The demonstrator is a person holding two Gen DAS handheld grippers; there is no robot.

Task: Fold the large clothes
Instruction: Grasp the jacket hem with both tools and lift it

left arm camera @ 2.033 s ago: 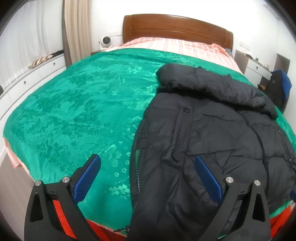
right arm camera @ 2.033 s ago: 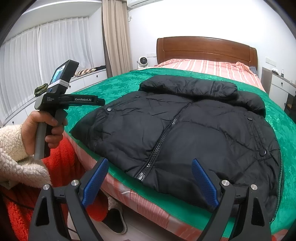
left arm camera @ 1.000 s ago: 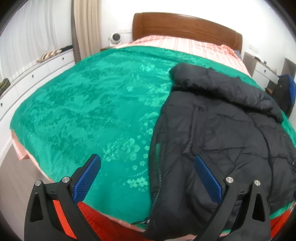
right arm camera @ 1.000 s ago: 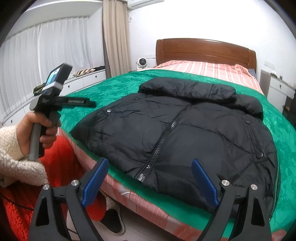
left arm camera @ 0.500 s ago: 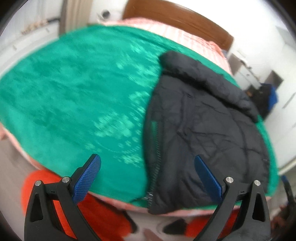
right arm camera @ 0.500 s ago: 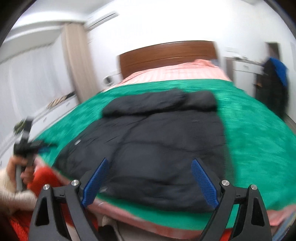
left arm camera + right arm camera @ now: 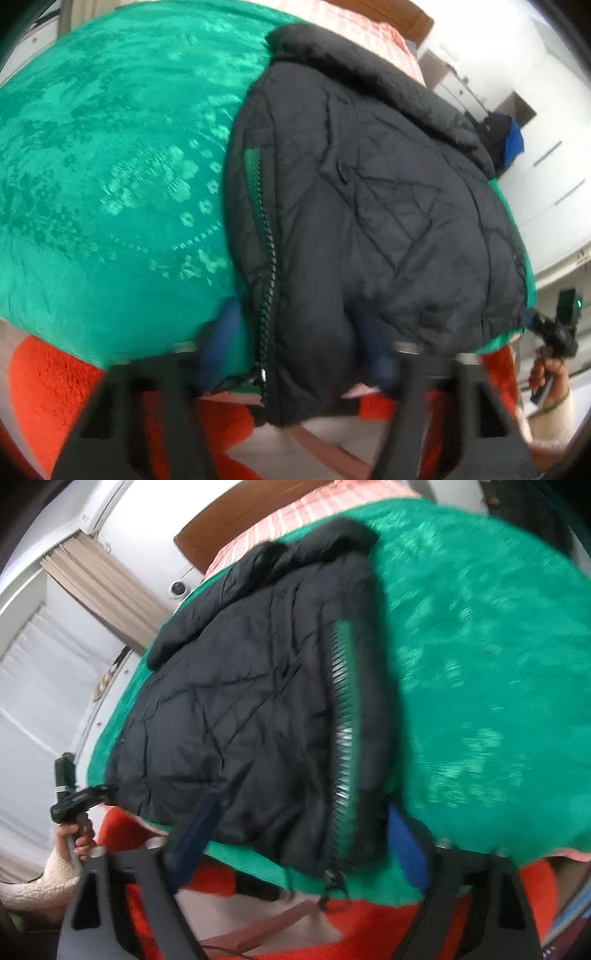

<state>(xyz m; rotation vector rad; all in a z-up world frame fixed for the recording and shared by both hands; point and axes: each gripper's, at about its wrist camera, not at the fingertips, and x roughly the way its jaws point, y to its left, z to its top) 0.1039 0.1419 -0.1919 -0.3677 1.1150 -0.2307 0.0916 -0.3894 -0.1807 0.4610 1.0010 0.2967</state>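
We see a black quilted jacket (image 7: 388,206), its stitching crossing in diamond lines, on a bright green bedspread (image 7: 110,166) woven with a paler flower pattern. Our gripper fingers carry blue pads (image 7: 408,845) on black frames. Beyond the green lies pink-and-white striped bedding (image 7: 295,520) against a brown wooden headboard (image 7: 207,539). Below the bed's edge we wear fuzzy orange-red fabric (image 7: 51,398); the sleeve (image 7: 40,882) is cream fleece.
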